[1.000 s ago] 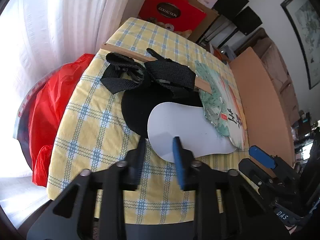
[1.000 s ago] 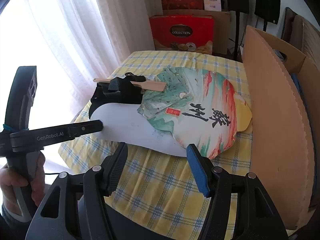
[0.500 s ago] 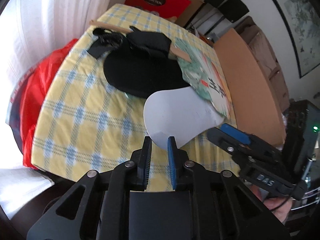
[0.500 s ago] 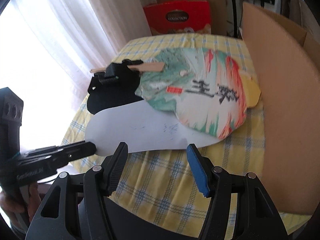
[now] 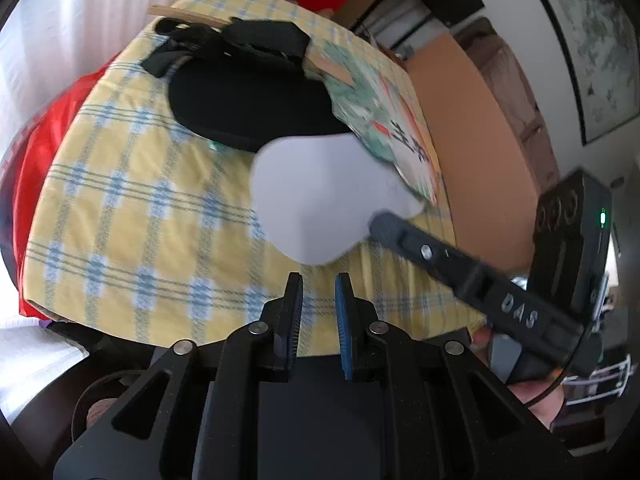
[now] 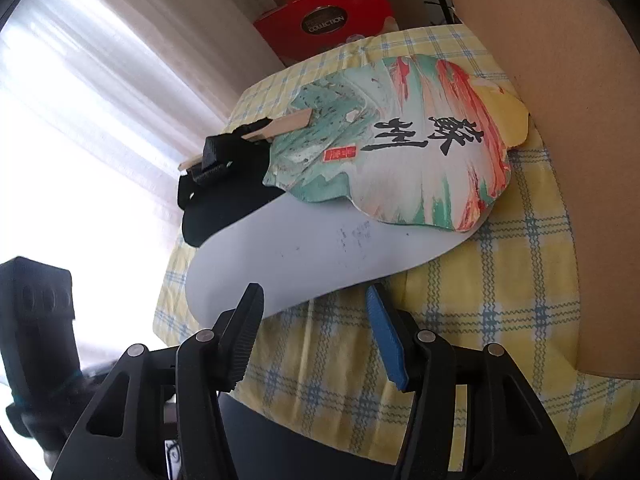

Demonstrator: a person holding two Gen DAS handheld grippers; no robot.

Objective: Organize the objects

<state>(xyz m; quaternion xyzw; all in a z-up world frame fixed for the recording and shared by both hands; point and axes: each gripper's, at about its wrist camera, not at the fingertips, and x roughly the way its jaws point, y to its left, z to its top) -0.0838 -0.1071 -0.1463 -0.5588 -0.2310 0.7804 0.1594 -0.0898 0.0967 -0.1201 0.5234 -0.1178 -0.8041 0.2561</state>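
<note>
The right gripper [image 6: 316, 320] hangs low over the near edge of the yellow-and-blue checked tablecloth [image 6: 520, 280], its jaws part-way spread and just now closing, with the near rim of the flat pale-grey oval sheet [image 6: 312, 256] reaching between their tips but not visibly pinched. The left gripper [image 5: 318, 312] sits just short of the same sheet [image 5: 320, 196], its jaws nearly pressed together on nothing.

The sheet lies flat on the cloth at the bottom of a loose pile. A flat black rounded pad [image 6: 224, 208] overlaps its far-left end, and the painted paper fan with black calligraphy [image 6: 400, 160] overlaps its far side. The fan's slim wooden handle [image 6: 256, 136] pokes left over a black strap bundle [image 6: 216, 156].

The sheet looks thin, light and somewhat bendy, and probably slick, so it may flex or slide out. The exposed near rim looks the only free place to grip. In the right wrist view its long axis runs from lower left to upper right, roughly along the near table edge, with the rounded end toward the window side.
</note>
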